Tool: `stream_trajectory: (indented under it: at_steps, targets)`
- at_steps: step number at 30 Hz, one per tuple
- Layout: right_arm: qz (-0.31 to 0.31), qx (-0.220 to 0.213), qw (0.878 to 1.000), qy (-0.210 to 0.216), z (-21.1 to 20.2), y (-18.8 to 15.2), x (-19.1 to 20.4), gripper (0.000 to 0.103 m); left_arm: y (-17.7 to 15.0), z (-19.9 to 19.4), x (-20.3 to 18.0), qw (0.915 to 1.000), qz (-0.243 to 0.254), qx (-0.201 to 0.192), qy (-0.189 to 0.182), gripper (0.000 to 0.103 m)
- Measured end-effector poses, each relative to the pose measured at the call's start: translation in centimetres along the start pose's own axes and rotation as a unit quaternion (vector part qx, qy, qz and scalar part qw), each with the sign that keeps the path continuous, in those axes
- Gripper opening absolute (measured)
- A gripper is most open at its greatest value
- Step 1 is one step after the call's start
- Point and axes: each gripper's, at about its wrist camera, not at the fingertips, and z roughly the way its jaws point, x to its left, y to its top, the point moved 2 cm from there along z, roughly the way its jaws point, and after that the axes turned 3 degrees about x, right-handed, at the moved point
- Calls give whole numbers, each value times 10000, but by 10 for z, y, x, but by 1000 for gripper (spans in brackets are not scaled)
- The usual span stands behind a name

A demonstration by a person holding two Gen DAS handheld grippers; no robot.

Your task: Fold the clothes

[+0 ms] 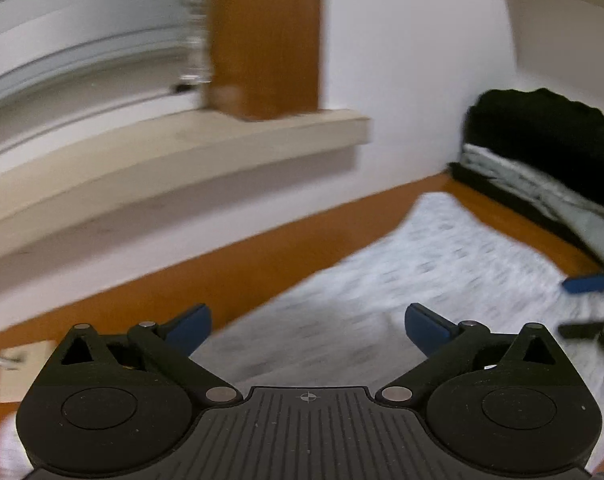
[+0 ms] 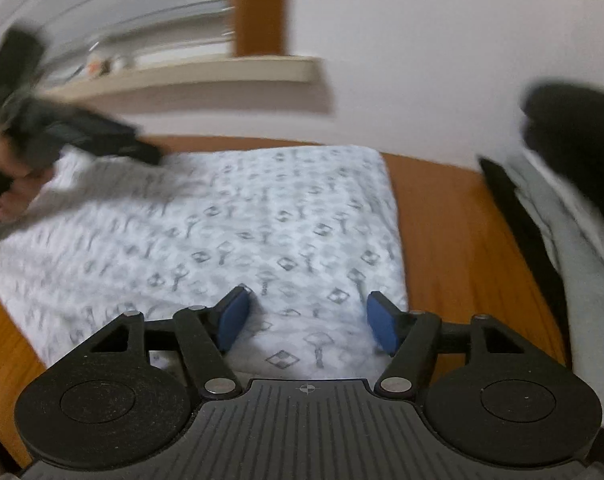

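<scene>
Right tool point(image 2: 308, 320), blue pads spread and gripping nothing, sits at the near right edge of the white grey-patterned folded cloth point(image 2: 238, 216) on the orange wooden tabletop point(image 2: 442, 220); left tool point(image 1: 308, 326), released too, hovers far left.

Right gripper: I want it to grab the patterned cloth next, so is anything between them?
Nothing visible. The right gripper is open right over the near edge of the patterned cloth, with only bare cloth between its fingers.
</scene>
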Motion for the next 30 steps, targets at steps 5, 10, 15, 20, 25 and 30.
stream_trajectory:
  at_steps: [5, 10, 15, 20, 25, 30]
  targets:
    - [303, -14, 9995, -104, 0, -2, -12, 64, -18, -26, 61, 9993, -82, 81, 349, 103]
    - [210, -239, 9990, -298, -15, 14, 15, 64, -37, -50, 111, 9979, -296, 81, 574, 103]
    - [-155, -295, 9986, 417, -15, 30, 87, 65, -57, -67, 141, 9970, -620, 143, 448, 103]
    - [-527, -211, 9911, 1204, 5, 39, 168, 65, -74, -74, 155, 9966, -645, 245, 448, 102]
    - [-839, -183, 9821, 1676, 20, 44, 229, 65, -84, -82, 164, 9957, -841, 272, 277, 102]
    - [-891, -259, 9732, 2104, 20, 43, 266, 66, -89, -81, 166, 9957, -869, 310, 13, 102]
